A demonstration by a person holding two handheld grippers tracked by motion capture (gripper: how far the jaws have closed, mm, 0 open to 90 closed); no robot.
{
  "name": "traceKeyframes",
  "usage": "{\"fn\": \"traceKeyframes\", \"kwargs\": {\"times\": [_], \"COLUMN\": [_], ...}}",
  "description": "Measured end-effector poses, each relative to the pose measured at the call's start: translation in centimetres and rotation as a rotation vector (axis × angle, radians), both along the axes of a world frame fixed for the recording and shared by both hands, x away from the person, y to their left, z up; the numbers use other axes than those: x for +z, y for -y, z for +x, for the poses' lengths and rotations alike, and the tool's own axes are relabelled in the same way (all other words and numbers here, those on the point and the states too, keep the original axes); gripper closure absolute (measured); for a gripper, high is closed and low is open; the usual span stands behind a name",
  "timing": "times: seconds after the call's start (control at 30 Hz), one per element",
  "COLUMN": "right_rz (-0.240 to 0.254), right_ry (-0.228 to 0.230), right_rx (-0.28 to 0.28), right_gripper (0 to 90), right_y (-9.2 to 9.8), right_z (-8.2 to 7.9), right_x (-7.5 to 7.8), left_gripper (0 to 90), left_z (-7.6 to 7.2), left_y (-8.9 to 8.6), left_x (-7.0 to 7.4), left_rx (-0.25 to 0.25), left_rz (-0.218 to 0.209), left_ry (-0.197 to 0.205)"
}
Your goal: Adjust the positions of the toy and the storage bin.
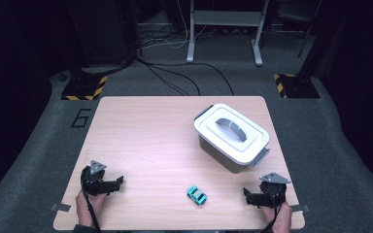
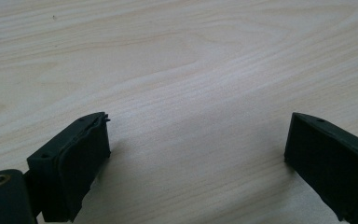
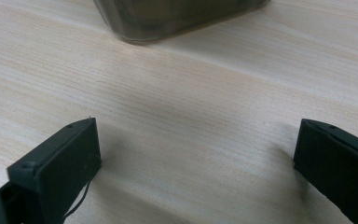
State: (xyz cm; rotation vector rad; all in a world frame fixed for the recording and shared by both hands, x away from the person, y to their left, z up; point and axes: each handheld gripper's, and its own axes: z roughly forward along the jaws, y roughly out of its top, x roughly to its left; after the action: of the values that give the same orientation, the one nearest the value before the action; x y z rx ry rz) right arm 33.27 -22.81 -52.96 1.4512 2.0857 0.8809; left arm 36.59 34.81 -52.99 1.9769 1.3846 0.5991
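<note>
toy car [image 1: 196, 195] | turquoise, dark windows | small, on table [image 1: 141, 145]

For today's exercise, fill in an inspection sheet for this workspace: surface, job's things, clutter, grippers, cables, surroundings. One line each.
Surface: light wooden table, bare and dry.
Job's things: turquoise toy car near the front edge; lidded storage box at the right rear, lid on, handle flat.
Clutter: nothing seen.
Grippers: left gripper and right gripper both open, holding nothing, resting low at the front corners.
Cables: black and white cables on the floor behind the table.
Surroundings: grey carpet, hazard-striped stand bases, dark background.
</note>
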Motion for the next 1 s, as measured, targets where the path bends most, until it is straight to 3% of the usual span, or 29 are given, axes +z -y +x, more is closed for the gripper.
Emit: {"fn": "traceKeyframes", "kwargs": {"times": [0.67, 1.0], "right_rz": [-0.017, 0.021], "right_ry": [0.007, -0.033], "right_rx": [-0.012, -0.032], "right_gripper": [0.0, 0.0], "right_y": [-0.23, -0.68], "right_z": [-0.18, -0.93], "right_x": [0.09, 0.44], "left_gripper": [6.4, 6.7], "left_z": [0.03, 0.04], "left_y": [0.13, 0.15], "left_x": [-0.1, -0.1], "left_rx": [0.009, 0.004], "left_rz": [-0.006, -0.008], "left_ry": [0.012, 0.012]}}
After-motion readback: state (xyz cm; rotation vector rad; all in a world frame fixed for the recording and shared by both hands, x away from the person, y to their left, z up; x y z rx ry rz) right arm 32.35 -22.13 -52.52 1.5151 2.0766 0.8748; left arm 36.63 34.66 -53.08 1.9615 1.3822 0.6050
